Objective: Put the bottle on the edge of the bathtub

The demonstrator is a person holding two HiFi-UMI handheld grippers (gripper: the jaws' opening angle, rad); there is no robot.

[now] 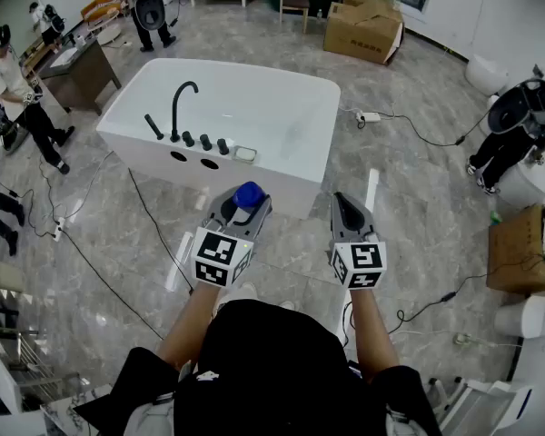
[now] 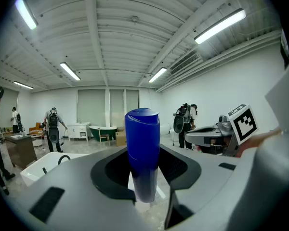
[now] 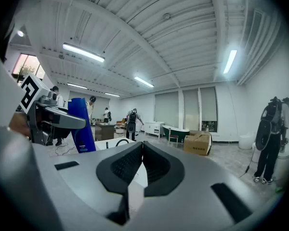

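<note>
A grey marble floor spreads through the room, crossed by black cables. On it stands the white bathtub, its near long side facing the person, with a brown cardboard box well behind it and other people standing around the edges of the room. The person's two bare forearms reach forward, each ending in a grey tool with a marker cube on it. The left tool and the right tool hang side by side above the floor, close to level, both just short of the tub's near wall. On the tub's near edge rises a black curved faucet. The left tool's jaws stand wide and grip a blue bottle round its body; the bottle is upright with its cap on top, held in the air in front of the tub's near wall and apart from the edge. The right tool's jaws are pressed together with nothing between them. A row of black knobs sits beside the faucet, and a small pale square dish lies at the right end of that row
</note>
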